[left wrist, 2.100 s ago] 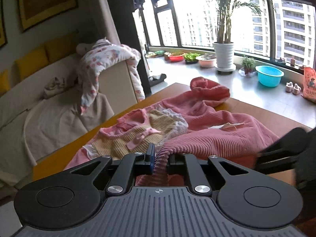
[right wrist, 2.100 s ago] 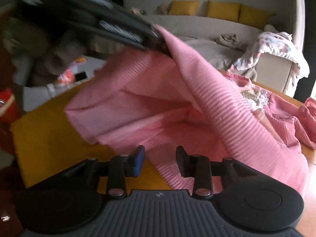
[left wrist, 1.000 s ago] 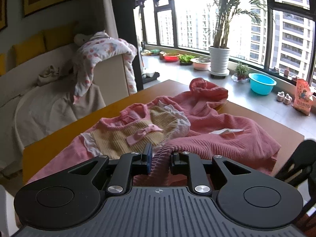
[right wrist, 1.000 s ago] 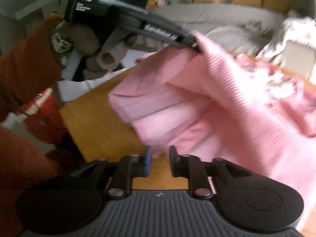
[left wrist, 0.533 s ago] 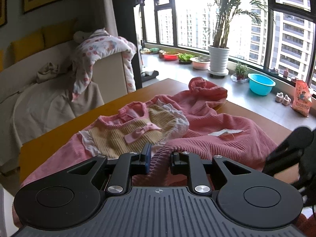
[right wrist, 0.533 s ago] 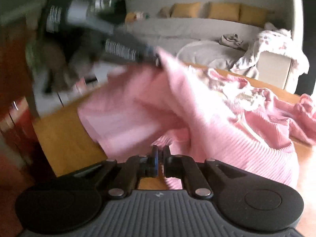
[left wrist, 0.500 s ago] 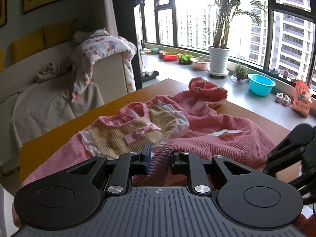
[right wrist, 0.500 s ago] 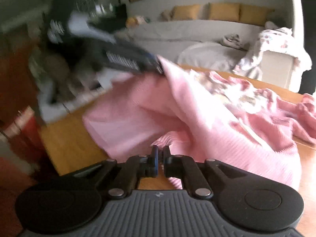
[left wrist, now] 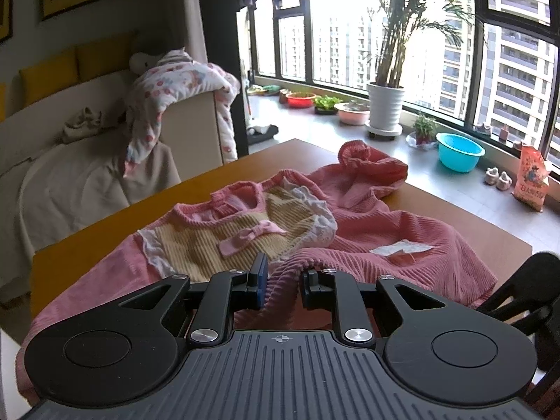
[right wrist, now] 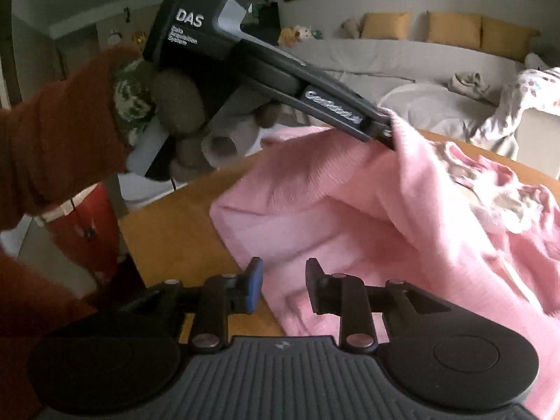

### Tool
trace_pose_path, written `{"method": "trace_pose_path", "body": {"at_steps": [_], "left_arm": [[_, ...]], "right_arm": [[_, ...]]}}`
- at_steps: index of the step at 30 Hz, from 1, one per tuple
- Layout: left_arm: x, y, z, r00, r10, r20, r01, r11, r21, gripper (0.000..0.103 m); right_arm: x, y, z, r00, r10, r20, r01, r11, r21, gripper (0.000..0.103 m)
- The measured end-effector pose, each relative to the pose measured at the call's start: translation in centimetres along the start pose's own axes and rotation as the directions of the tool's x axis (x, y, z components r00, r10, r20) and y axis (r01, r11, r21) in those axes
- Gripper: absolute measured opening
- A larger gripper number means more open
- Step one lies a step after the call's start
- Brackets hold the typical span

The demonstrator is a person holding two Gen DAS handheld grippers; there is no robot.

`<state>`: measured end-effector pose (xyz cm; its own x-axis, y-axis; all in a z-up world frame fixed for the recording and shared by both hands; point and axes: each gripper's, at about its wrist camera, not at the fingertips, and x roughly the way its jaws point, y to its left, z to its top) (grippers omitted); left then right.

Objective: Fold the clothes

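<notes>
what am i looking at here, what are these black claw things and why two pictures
No robot here: a person holds a two-finger gripper in each hand, and each gripper carries a fisheye camera looking along its fingers. One picture is from the left gripper, the other from the right gripper.

On the wooden table lies a pink knit garment with a cream front and a pink bow.

The left gripper pinches a fold of the garment and lifts it; the right view shows it from the side, with the person's hand on its handle. The right gripper is open, fabric lying between its fingers, nothing gripped.
</notes>
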<state>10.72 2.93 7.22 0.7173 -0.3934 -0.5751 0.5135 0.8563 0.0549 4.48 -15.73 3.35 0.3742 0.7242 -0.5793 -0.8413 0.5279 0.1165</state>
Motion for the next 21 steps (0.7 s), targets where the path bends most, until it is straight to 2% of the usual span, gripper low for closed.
{"method": "trace_pose_path", "body": {"at_steps": [3, 8, 11, 12, 13, 15, 16, 18, 20, 21], "left_arm": [[-0.1, -0.1, 0.0, 1.0, 0.004, 0.001, -0.004, 1.0, 0.007, 0.021], [-1.0, -0.1, -0.6, 1.0, 0.016, 0.004, -0.016, 1.0, 0.005, 0.022], [-2.1, -0.4, -1.4, 1.0, -0.003, 0.009, 0.003, 1.0, 0.0, 0.024], [-2.8, -0.5, -2.0, 1.0, -0.017, 0.014, 0.017, 1.0, 0.003, 0.031], [-3.7, -0.8, -2.6, 0.999, -0.03, 0.02, 0.03, 1.0, 0.009, 0.036], [-5.4, -1.3, -4.2, 0.998, -0.058, 0.027, 0.057, 0.998, 0.025, 0.056], [-6.4, -1.6, -5.2, 0.997, -0.072, 0.024, 0.071, 0.997, 0.032, 0.06], [-7.9, -2.4, -7.1, 0.997, -0.081, 0.012, 0.08, 0.996, 0.048, 0.078], [-8.7, -3.0, -9.1, 0.999, -0.052, -0.009, 0.052, 0.997, 0.064, 0.081], [-8.8, -3.1, -9.9, 0.999, -0.033, -0.022, 0.034, 0.998, 0.057, 0.081]], "right_arm": [[1.5, -0.4, -0.8, 0.998, -0.014, -0.054, 0.014, 1.0, -0.003, 0.026], [-1.1, -0.8, -1.9, 0.998, -0.022, -0.054, 0.024, 0.999, 0.046, 0.026], [-2.7, -1.0, -2.6, 0.998, -0.026, -0.055, 0.03, 0.997, 0.076, 0.028], [-3.6, -0.9, -2.8, 0.998, -0.058, -0.038, 0.061, 0.996, 0.071, 0.032], [-4.7, -0.8, -2.8, 0.994, -0.109, -0.01, 0.11, 0.992, 0.059, 0.041], [-6.9, -0.5, -3.0, 0.977, -0.209, 0.049, 0.207, 0.977, 0.039, 0.053], [-7.3, -0.4, -3.2, 0.964, -0.261, 0.057, 0.26, 0.965, 0.014, 0.055], [-7.3, 0.0, -3.9, 0.93, -0.365, 0.053, 0.367, 0.928, -0.058, 0.057], [-7.4, 0.4, -4.5, 0.884, -0.464, 0.056, 0.468, 0.874, -0.131, 0.057], [-7.0, 0.4, -4.8, 0.868, -0.493, 0.051, 0.495, 0.856, -0.148, 0.057]]}}
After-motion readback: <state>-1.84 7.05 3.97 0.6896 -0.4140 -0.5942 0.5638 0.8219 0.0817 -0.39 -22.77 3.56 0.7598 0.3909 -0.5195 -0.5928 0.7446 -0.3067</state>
